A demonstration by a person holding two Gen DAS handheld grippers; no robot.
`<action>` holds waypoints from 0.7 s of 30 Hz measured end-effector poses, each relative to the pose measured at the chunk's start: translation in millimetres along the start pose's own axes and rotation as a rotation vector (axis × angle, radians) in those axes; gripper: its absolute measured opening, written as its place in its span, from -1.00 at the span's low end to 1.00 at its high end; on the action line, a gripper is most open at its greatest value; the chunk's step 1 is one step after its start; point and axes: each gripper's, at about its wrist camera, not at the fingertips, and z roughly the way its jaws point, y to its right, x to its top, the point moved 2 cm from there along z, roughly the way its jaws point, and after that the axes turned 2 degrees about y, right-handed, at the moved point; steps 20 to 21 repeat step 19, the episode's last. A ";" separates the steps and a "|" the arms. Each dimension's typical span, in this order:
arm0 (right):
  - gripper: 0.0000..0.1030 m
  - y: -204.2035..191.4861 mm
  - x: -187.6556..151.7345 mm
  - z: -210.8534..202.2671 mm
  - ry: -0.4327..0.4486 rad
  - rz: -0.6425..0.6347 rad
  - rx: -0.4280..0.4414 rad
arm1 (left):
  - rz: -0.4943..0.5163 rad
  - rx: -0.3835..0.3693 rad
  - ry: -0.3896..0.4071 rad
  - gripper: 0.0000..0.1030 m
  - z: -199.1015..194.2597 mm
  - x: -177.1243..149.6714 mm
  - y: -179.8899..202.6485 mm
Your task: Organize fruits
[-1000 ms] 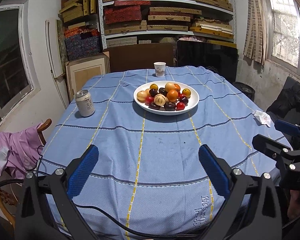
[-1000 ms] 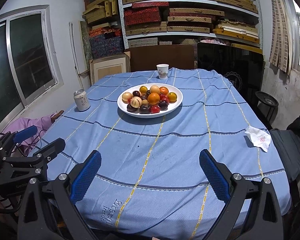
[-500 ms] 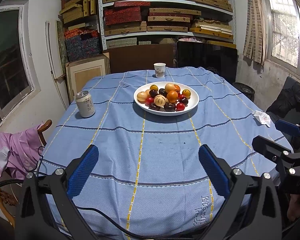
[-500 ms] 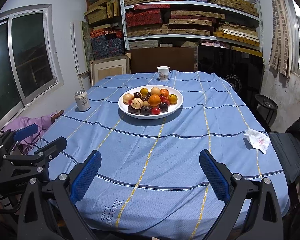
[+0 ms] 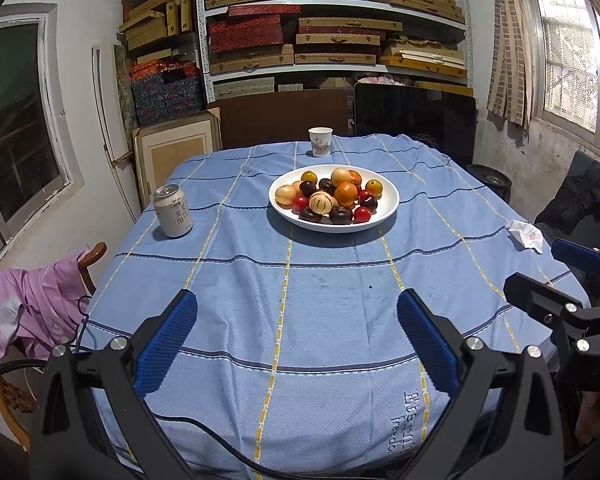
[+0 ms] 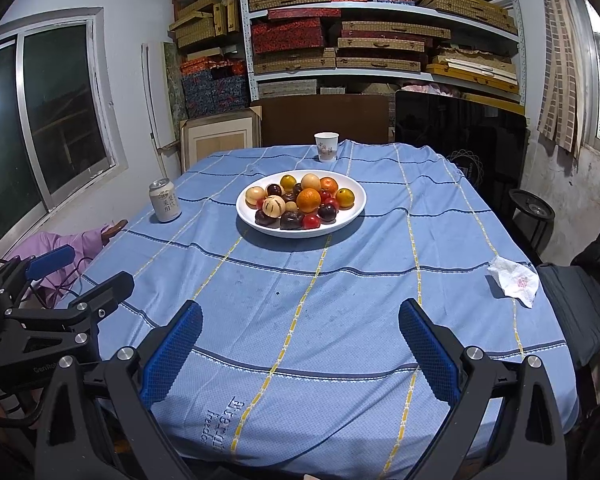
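A white plate (image 5: 387, 209) (image 6: 350, 214) sits mid-table on the blue cloth, piled with several fruits: an orange (image 5: 345, 194) (image 6: 308, 200), a pale striped fruit (image 5: 321, 201) (image 6: 273, 205), dark plums and small red ones. My left gripper (image 5: 296, 316) is open and empty over the near table edge, far short of the plate. My right gripper (image 6: 300, 320) is open and empty, also near the front edge. Each gripper shows at the side of the other's view: the right one (image 5: 556, 276) and the left one (image 6: 84, 276).
A drink can (image 5: 172, 211) (image 6: 164, 200) stands left of the plate. A paper cup (image 5: 320, 141) (image 6: 326, 146) stands at the far edge. A crumpled tissue (image 5: 526, 234) (image 6: 514, 281) lies at the right. A chair with pink cloth (image 5: 28, 304) is at the left.
Both grippers have drifted slightly toward the table; the plate looks a little nearer in the right wrist view. Nothing on the table has moved.
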 end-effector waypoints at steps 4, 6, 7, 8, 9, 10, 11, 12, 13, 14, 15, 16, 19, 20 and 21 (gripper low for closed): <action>0.92 0.0 -0.9 -2.1 0.006 -0.001 -0.002 | 0.010 -0.010 0.011 0.90 -2.0 0.1 1.8; 0.92 0.2 -1.0 -2.2 0.006 -0.001 -0.002 | 0.011 -0.013 0.018 0.90 -4.0 -0.4 3.0; 0.92 0.1 -0.9 -2.1 0.005 -0.001 -0.002 | 0.010 -0.015 0.026 0.90 -4.6 -0.1 2.8; 0.92 0.1 -1.0 -2.1 0.005 -0.001 -0.003 | 0.009 -0.014 0.027 0.90 -4.9 0.0 2.5; 0.92 0.2 -1.0 -2.1 0.005 0.000 -0.002 | 0.009 -0.016 0.026 0.90 -4.6 0.0 2.2; 0.92 0.1 -1.1 -2.1 0.006 0.000 -0.002 | 0.010 -0.022 0.023 0.90 -4.1 -0.1 2.2; 0.92 0.1 -1.0 -2.1 0.006 0.000 -0.002 | 0.011 -0.026 0.018 0.90 -3.7 -0.5 2.7; 0.92 0.1 -1.2 -2.4 0.006 0.000 -0.003 | 0.011 -0.029 0.013 0.90 -3.1 -0.9 2.9; 0.92 0.4 -1.2 -2.9 0.006 0.000 -0.003 | 0.011 -0.029 0.008 0.90 -2.4 -1.2 2.7; 0.92 0.4 -1.2 -2.8 0.006 0.000 -0.002 | 0.009 -0.027 0.008 0.90 -2.3 -1.5 2.4; 0.92 0.5 -1.2 -2.9 0.006 0.000 -0.003 | 0.007 -0.025 0.008 0.90 -2.5 -1.6 1.5; 0.92 0.5 -1.2 -2.9 0.006 0.001 -0.004 | 0.005 -0.024 0.008 0.90 -3.0 -1.8 1.5; 0.92 0.5 -1.2 -2.9 0.007 0.000 -0.003 | 0.001 -0.019 0.011 0.90 -3.5 -1.2 0.0; 0.92 0.5 -1.2 -2.9 0.007 0.000 -0.003 | 0.001 -0.019 0.011 0.90 -3.5 -1.2 0.0; 0.92 0.5 -1.2 -2.9 0.007 0.000 -0.003 | 0.001 -0.019 0.011 0.90 -3.5 -1.2 0.0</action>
